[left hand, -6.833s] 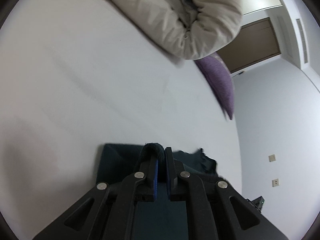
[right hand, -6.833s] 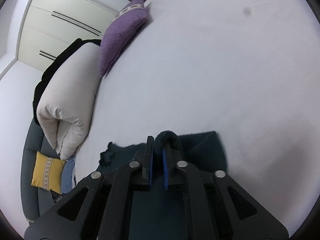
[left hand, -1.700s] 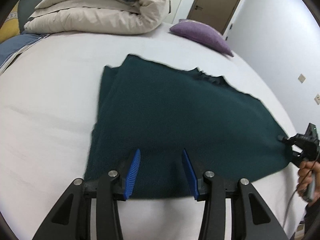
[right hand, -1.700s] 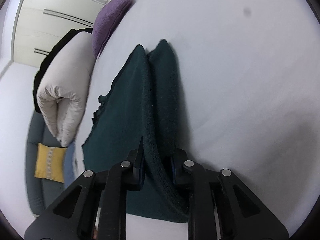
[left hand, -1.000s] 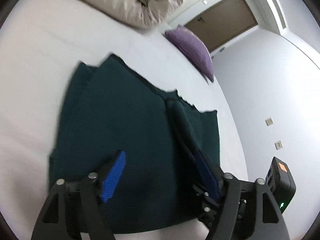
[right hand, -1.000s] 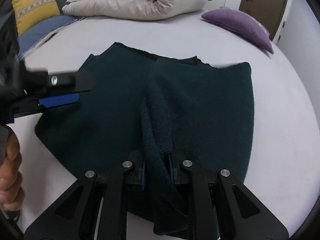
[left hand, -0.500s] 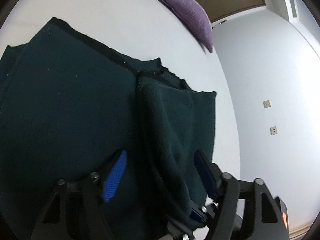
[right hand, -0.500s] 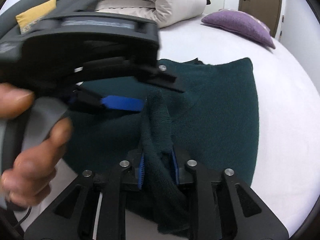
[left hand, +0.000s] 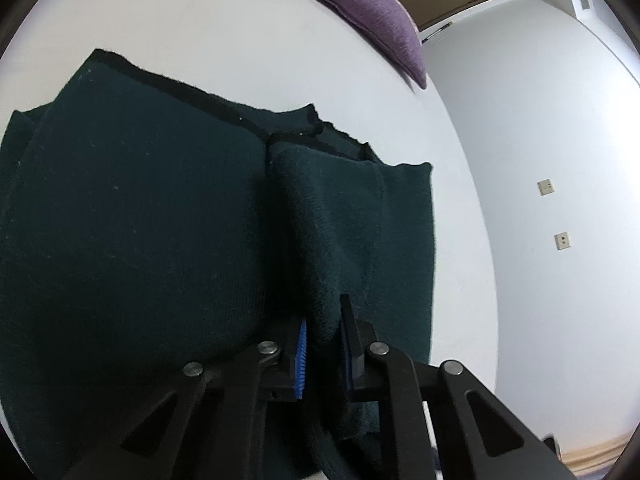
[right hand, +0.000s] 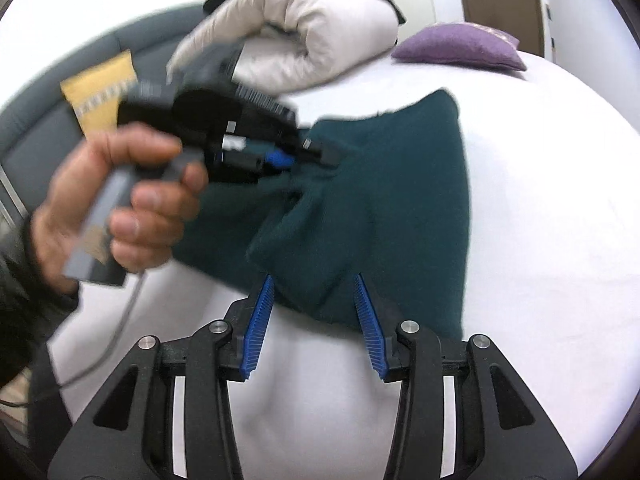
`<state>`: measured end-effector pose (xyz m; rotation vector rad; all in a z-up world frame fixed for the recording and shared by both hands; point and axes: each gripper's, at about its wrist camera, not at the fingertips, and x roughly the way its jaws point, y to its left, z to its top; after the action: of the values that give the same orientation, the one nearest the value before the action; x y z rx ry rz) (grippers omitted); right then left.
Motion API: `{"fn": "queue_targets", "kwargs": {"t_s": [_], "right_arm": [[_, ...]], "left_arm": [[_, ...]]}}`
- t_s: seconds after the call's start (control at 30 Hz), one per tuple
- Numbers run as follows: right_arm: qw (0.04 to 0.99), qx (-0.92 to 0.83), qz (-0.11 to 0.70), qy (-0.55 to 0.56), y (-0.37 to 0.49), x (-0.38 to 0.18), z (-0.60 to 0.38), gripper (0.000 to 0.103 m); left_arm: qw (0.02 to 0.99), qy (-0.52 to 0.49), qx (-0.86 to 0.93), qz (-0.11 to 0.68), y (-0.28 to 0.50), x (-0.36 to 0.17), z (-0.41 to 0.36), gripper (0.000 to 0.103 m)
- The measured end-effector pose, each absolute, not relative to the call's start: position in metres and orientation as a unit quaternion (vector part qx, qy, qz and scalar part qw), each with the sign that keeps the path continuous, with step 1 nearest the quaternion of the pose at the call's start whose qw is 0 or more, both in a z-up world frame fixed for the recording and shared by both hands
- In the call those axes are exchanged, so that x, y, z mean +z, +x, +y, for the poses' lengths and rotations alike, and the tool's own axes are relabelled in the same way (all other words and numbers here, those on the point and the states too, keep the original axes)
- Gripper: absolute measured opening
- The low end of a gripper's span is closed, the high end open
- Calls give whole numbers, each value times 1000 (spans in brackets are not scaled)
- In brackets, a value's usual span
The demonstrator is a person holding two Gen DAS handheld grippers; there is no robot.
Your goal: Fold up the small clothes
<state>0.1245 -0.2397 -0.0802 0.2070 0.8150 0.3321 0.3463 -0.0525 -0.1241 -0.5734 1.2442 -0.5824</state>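
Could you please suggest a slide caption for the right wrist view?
Open right hand-held gripper facing dark green knit garment on white bed; left hand-held gripper pinching its fold.

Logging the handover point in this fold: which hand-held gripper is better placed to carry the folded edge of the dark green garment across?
Left. The left hand-held gripper is shut on a raised fold of the dark green garment, while the right hand-held gripper is open with nothing clamped, back at the near hem.

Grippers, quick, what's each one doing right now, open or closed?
Left gripper: closed on a fold of the green garment.
Right gripper: open, holding nothing.
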Motion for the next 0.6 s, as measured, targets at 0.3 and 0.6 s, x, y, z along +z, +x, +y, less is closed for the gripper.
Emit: {"fn": "queue_targets", "kwargs": {"t_s": [0.3, 0.6], "right_arm": [[891, 76, 426, 135, 175, -103, -295, 47], [885, 138, 439, 71, 214, -118, -231, 49]], "left_arm": [[734, -282, -276, 553, 344, -108, 1, 13], [752, -286, -246, 540, 349, -96, 90, 13]]}}
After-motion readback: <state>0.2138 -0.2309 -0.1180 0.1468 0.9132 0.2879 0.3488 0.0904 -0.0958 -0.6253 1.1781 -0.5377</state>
